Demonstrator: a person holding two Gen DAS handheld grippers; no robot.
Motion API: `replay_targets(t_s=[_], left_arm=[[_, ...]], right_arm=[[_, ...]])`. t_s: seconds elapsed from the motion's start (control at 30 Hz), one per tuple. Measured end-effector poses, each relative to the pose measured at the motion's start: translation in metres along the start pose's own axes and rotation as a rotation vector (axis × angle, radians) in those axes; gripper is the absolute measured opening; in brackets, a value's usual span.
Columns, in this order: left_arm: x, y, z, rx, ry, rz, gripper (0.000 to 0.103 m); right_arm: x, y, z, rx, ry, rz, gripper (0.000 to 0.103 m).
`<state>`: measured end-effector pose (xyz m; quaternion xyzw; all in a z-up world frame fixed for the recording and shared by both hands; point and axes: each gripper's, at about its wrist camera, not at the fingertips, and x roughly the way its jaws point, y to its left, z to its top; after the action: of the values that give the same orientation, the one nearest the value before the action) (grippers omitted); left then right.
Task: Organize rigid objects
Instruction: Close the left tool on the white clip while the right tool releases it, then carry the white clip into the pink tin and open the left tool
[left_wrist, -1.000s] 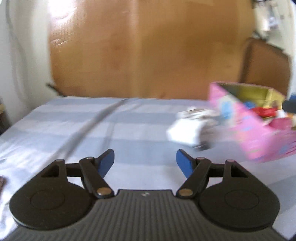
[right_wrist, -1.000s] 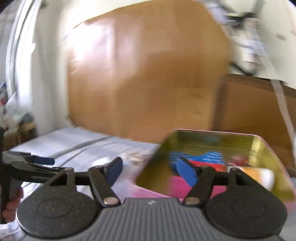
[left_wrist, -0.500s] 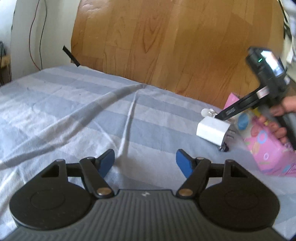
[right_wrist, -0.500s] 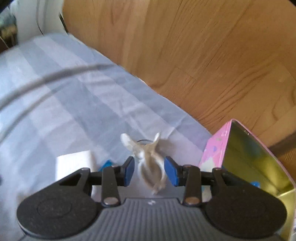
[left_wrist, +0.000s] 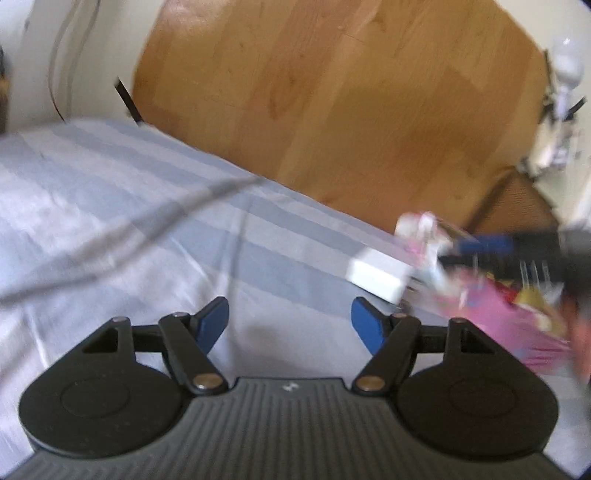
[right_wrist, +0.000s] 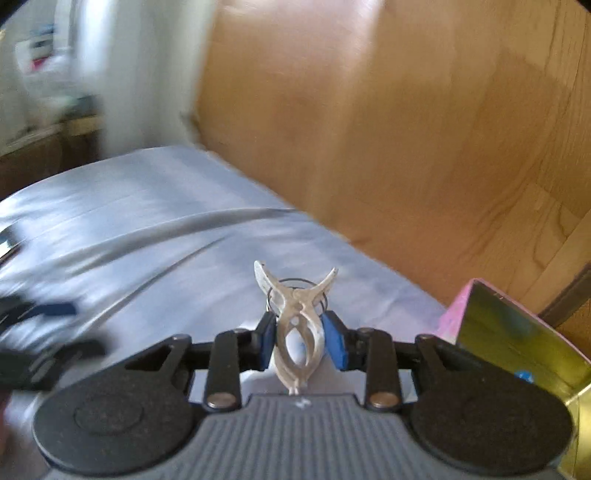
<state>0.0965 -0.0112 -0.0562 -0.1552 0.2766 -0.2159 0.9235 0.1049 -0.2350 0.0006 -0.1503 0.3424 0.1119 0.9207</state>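
Right gripper (right_wrist: 300, 341) is clamping a pale plastic clothes peg (right_wrist: 297, 332); its jaws have just been closing, and both blue pads are now pressing the peg's sides, whereas half a second ago the peg was standing loose between them. The peg is sitting upright in the grip, above the striped bedsheet (right_wrist: 155, 236), with the open pink tin box (right_wrist: 517, 332) just to its right. That likely means the pick is made and the drop into the box is coming. Left gripper (left_wrist: 290, 321) is hanging wide and empty over the sheet, near a white charger block (left_wrist: 376, 275). No writing is legible; blur is smearing the box's print.
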Motion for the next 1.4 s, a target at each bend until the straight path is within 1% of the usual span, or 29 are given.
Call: replay_targets(t_s=[0.07, 0.13, 0.17, 0.2, 0.23, 0.27, 0.3, 0.33, 0.37, 0.4, 0.43, 0.47, 0.5, 0.57, 0.6, 0.7, 0.73, 0.83, 1.0, 1.1, 1.2, 1.3, 1.4], left_arm=[[-0.008, -0.008, -0.007, -0.009, 0.043, -0.076, 0.073], [-0.017, -0.021, -0.015, -0.001, 0.081, -0.188, 0.073], [-0.02, -0.03, -0.019, 0.01, 0.106, -0.246, 0.073], [-0.02, -0.037, -0.021, 0.022, 0.134, -0.289, 0.074], [-0.019, -0.047, -0.024, 0.045, 0.173, -0.33, 0.073], [-0.017, -0.056, -0.027, 0.072, 0.203, -0.351, 0.073], [-0.015, -0.066, -0.031, 0.112, 0.233, -0.359, 0.068], [-0.013, -0.073, -0.035, 0.14, 0.256, -0.356, 0.057], [-0.012, -0.078, -0.039, 0.158, 0.275, -0.349, 0.054], [-0.013, -0.08, -0.043, 0.16, 0.285, -0.352, 0.054], [-0.013, -0.081, -0.045, 0.157, 0.294, -0.36, 0.053], [-0.013, -0.081, -0.047, 0.158, 0.302, -0.363, 0.044], [-0.011, -0.083, -0.05, 0.165, 0.312, -0.362, 0.039], [-0.011, -0.083, -0.05, 0.152, 0.316, -0.375, 0.033], [-0.012, -0.085, -0.05, 0.148, 0.319, -0.374, 0.033], [-0.017, -0.101, -0.053, 0.18, 0.306, -0.371, 0.031], [-0.018, -0.109, -0.051, 0.195, 0.3, -0.371, 0.027], [-0.013, -0.143, -0.043, 0.257, 0.282, -0.393, 0.028], [0.012, -0.211, -0.013, 0.351, 0.246, -0.467, 0.028], [0.031, -0.25, 0.003, 0.409, 0.209, -0.5, 0.028], [0.052, -0.281, 0.015, 0.442, 0.186, -0.501, 0.028], [0.071, -0.298, 0.02, 0.46, 0.184, -0.487, 0.028], [0.087, -0.316, 0.021, 0.503, 0.178, -0.456, 0.028]], right_arm=[[-0.024, 0.021, -0.035, -0.047, 0.011, 0.063, 0.029], [-0.041, 0.041, -0.071, -0.089, 0.041, 0.116, 0.029], [-0.046, 0.047, -0.083, -0.109, 0.045, 0.132, 0.029], [-0.053, 0.054, -0.099, -0.13, 0.037, 0.158, 0.029], [-0.058, 0.056, -0.108, -0.136, 0.032, 0.164, 0.029], [-0.062, 0.057, -0.115, -0.131, 0.018, 0.147, 0.029], [-0.066, 0.057, -0.123, -0.117, -0.007, 0.125, 0.03], [-0.071, 0.055, -0.128, -0.101, -0.022, 0.122, 0.038], [-0.074, 0.052, -0.135, -0.075, -0.031, 0.12, 0.044], [-0.077, 0.049, -0.141, -0.045, -0.042, 0.113, 0.053], [-0.081, 0.045, -0.146, -0.013, -0.049, 0.117, 0.053], [-0.081, 0.041, -0.149, 0.014, -0.047, 0.13, 0.053], [-0.08, 0.039, -0.154, 0.042, -0.047, 0.136, 0.051], [-0.081, 0.034, -0.161, 0.096, -0.067, 0.158, 0.045], [-0.081, 0.036, -0.165, 0.118, -0.07, 0.166, 0.033], [-0.09, 0.035, -0.171, 0.113, -0.094, 0.147, 0.032], [-0.093, 0.035, -0.173, 0.119, -0.101, 0.136, 0.032], [-0.104, 0.019, -0.177, 0.154, -0.133, 0.085, 0.031], [-0.135, -0.03, -0.177, 0.19, -0.217, -0.062, 0.031], [-0.144, -0.066, -0.171, 0.207, -0.254, -0.15, 0.031], [-0.144, -0.097, -0.164, 0.214, -0.269, -0.219, 0.031], [-0.135, -0.123, -0.161, 0.228, -0.267, -0.259, 0.031], [-0.123, -0.145, -0.16, 0.241, -0.253, -0.289, 0.031]])
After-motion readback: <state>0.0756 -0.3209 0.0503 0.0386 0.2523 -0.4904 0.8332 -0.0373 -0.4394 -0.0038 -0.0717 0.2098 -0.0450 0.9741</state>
